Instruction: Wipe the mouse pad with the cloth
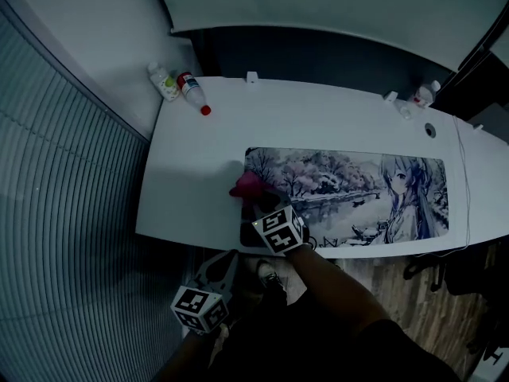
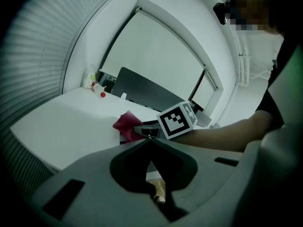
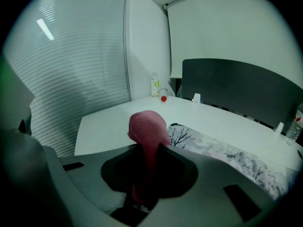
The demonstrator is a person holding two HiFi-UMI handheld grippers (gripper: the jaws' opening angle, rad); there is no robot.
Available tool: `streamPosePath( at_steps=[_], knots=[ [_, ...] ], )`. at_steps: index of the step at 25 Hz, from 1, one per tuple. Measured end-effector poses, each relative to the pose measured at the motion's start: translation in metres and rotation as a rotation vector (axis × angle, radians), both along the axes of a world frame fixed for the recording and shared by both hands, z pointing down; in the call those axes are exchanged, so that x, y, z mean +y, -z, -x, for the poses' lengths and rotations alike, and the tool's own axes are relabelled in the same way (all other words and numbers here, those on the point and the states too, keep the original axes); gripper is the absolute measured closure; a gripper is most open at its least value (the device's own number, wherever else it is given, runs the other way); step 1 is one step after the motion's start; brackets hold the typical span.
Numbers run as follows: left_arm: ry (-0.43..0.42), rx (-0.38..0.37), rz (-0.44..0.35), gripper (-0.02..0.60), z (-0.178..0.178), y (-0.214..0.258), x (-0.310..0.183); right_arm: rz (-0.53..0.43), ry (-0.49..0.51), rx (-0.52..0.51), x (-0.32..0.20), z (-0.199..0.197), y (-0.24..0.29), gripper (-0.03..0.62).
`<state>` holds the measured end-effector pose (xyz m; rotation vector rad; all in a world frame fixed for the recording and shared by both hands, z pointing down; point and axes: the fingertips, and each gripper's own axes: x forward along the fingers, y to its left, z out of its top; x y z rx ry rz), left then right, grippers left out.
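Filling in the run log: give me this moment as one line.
right tool: shut on pink cloth | cloth: at mouse pad's left end | left tool: shut, empty, in front of desk

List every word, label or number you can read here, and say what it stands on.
No text here can be read.
mouse pad: pale marks by its near edge, perhaps lettering, too blurred to read.
two bottles at the desk's far left corner: labels too small to read.
bottle at the far right: label too small to read.
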<state>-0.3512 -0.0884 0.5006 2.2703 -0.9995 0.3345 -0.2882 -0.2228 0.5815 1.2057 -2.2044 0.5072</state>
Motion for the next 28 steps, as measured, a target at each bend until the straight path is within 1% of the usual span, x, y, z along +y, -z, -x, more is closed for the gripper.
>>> streamPosePath(
  at_steps=[4, 7, 13, 16, 18, 22, 28],
  knots=[
    [-0.027, 0.017, -0.014, 0.577, -0.018, 0.004, -0.008, -0.015, -0.025, -0.016, -0.012, -0.011, 0.012, 0.511],
    [-0.026, 0.025, -0.017, 0.577, -0.030, 0.004, -0.012, -0.014, -0.036, -0.025, -0.028, -0.017, 0.012, 0.511],
    [0.031, -0.009, -0.004, 0.577, -0.040, 0.006, -0.016, 0.039, -0.011, 0.009, -0.059, -0.024, -0.011, 0.511],
    [0.065, -0.017, 0.021, 0.577, -0.045, 0.003, -0.016, 0.080, -0.009, 0.023, -0.070, -0.031, -0.026, 0.511],
    [0.074, -0.028, 0.035, 0.577, -0.049, -0.002, -0.019, 0.085, -0.006, 0.027, -0.076, -0.035, -0.030, 0.511],
    [0.077, -0.030, 0.035, 0.577, -0.061, -0.001, -0.031, 0.092, -0.001, 0.007, -0.081, -0.036, -0.030, 0.511],
    [0.044, -0.018, 0.033, 0.577, -0.071, 0.003, -0.037, 0.086, -0.027, 0.008, -0.081, -0.048, -0.030, 0.511]
  ],
)
